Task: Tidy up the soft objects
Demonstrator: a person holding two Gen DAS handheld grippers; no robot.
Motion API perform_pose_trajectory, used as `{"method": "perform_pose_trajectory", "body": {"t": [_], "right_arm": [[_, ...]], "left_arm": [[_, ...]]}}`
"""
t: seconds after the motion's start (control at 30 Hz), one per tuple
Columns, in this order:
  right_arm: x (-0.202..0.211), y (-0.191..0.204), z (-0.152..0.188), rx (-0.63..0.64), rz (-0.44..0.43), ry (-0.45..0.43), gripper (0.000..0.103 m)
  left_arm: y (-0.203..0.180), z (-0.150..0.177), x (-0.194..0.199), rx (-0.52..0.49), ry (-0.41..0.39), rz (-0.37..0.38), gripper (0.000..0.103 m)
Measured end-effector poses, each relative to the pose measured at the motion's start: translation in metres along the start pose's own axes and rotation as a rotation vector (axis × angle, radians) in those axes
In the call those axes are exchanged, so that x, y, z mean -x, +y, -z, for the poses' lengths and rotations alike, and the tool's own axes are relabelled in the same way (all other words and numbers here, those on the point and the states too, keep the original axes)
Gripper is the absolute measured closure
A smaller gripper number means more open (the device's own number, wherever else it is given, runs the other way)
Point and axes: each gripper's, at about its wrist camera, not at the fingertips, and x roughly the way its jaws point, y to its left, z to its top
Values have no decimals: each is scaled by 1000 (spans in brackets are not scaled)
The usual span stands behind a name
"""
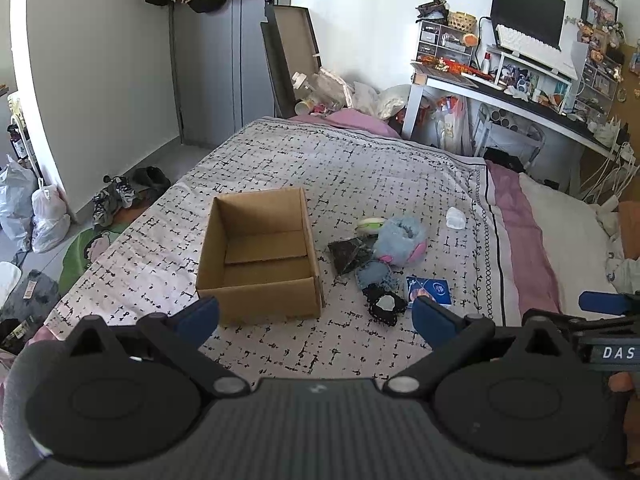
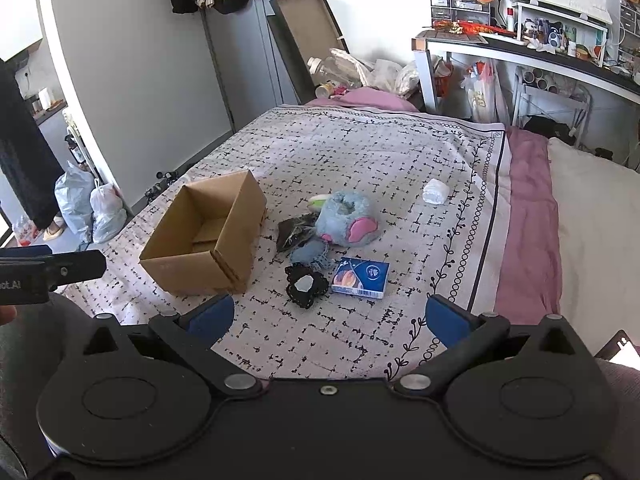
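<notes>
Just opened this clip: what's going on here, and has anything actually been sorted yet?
A person holds a gripper in each hand above a bed; the left gripper and right gripper are both open and empty. The cardboard box stands open with nothing visible inside. Beside it lie a blue plush, a dark lace piece, a small blue packet and, farther off, a white bundle. Sorting has not started.

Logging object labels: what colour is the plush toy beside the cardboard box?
Light blue with pink patches; the plush toy shows best in the right wrist view.
</notes>
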Motion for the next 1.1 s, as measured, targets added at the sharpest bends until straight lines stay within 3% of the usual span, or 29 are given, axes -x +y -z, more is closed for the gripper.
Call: {"method": "perform_pose_trajectory", "body": {"t": [1.1], "right_arm": [[12, 8, 0, 4, 16, -37, 0]], "left_arm": [[3, 2, 0, -3, -4, 25, 1]]}}
